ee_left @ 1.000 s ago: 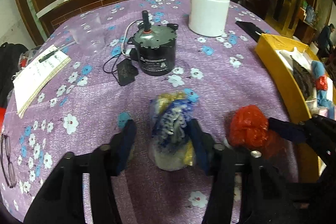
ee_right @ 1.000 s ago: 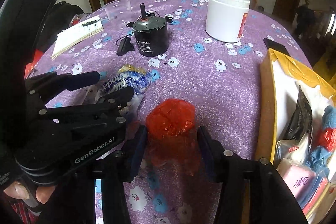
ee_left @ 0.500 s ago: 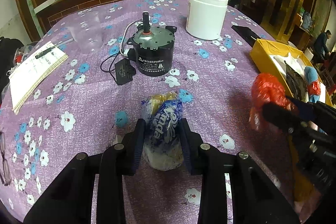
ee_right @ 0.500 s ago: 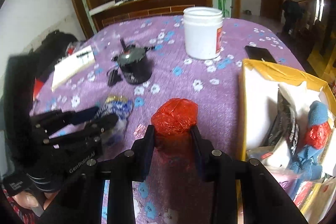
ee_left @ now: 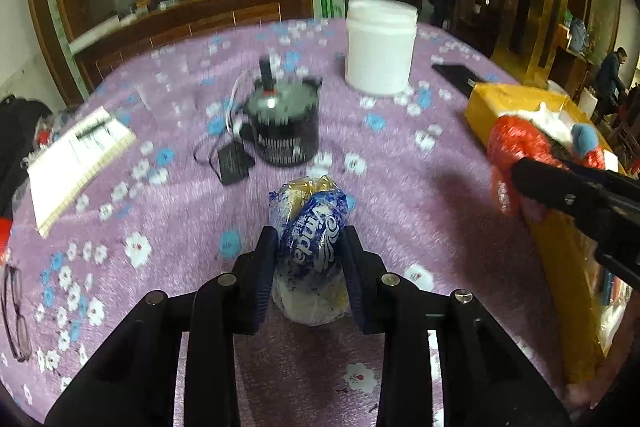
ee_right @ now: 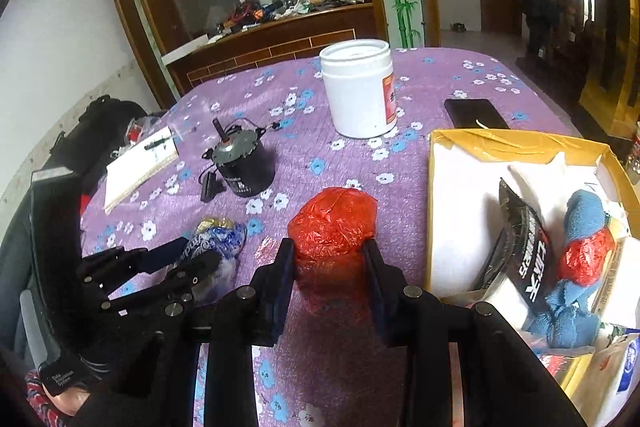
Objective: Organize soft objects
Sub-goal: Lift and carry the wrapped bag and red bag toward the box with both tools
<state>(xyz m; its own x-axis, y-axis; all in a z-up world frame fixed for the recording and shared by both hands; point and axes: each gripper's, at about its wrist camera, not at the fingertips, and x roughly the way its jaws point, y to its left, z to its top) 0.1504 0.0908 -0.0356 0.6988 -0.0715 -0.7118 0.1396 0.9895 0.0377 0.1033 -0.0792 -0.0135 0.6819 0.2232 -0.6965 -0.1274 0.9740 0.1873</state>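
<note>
My left gripper (ee_left: 308, 259) is shut on a blue, white and gold tissue pack (ee_left: 310, 247) and holds it over the purple flowered tablecloth (ee_left: 400, 187). My right gripper (ee_right: 330, 263) is shut on a crumpled red plastic bag (ee_right: 332, 227), lifted above the table just left of the yellow box (ee_right: 516, 147). The red bag also shows in the left wrist view (ee_left: 516, 143), near the box's near corner. The box holds a black packet (ee_right: 528, 251), a blue cloth (ee_right: 584, 211) and another red bag (ee_right: 584, 255).
A black motor (ee_left: 286, 127) with cable stands at mid-table. A white jar (ee_left: 380, 47) is behind it, a black phone (ee_right: 474, 113) to its right. A notebook with pen (ee_left: 76, 155) lies at left, glasses (ee_left: 16, 311) at the left edge.
Both grippers closed on their objects and lifted them. The right gripper carried the red bag up and right toward the yellow box. The left gripper squeezed the tissue pack.
</note>
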